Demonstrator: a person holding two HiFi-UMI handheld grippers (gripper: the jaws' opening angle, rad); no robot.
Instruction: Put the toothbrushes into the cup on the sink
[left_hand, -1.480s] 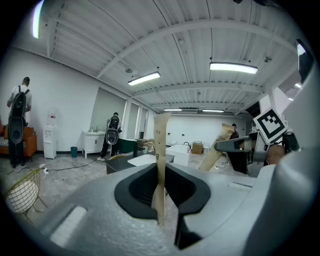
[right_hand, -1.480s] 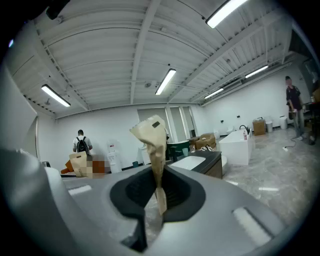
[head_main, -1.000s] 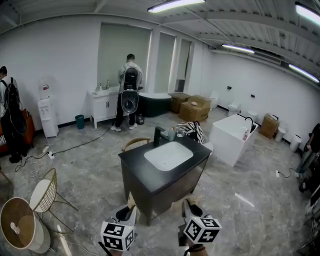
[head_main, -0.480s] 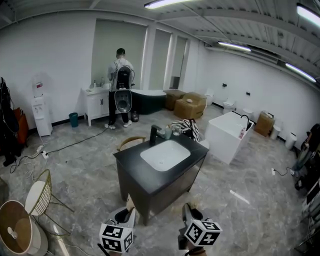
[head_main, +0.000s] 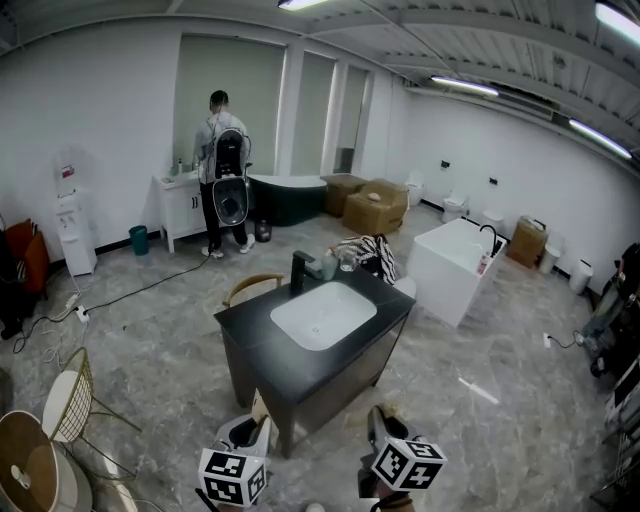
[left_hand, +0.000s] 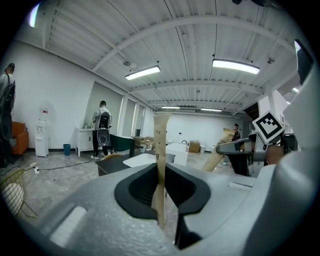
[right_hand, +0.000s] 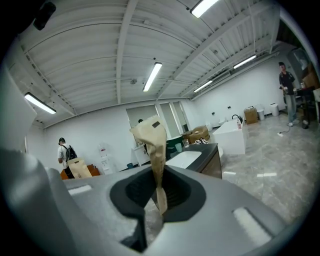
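A dark vanity (head_main: 262, 322) with a white basin (head_main: 322, 315) and black faucet (head_main: 300, 270) stands ahead on the floor. A clear cup (head_main: 346, 263) sits on its far edge beside the faucet. At the head view's bottom, my left gripper (head_main: 252, 430) and right gripper (head_main: 379, 422) both point toward the vanity, still short of it. Each is shut on a toothbrush in a tan paper wrapper. The left one's toothbrush (left_hand: 160, 150) stands upright between the jaws of the left gripper (left_hand: 160, 200). The right gripper (right_hand: 159, 196) pinches its toothbrush (right_hand: 152, 142) the same way.
A striped cloth (head_main: 371, 256) lies at the vanity's far corner and a wooden chair (head_main: 250, 288) stands behind it. A white bathtub (head_main: 455, 268) is at the right. A person with a backpack (head_main: 226, 175) stands at a far washstand. A wire chair (head_main: 65, 412) is at the left.
The vanity has come nearer and lower in the head view, and the room's left side has slid out of frame. Both grippers keep their grip on the wrapped toothbrushes.
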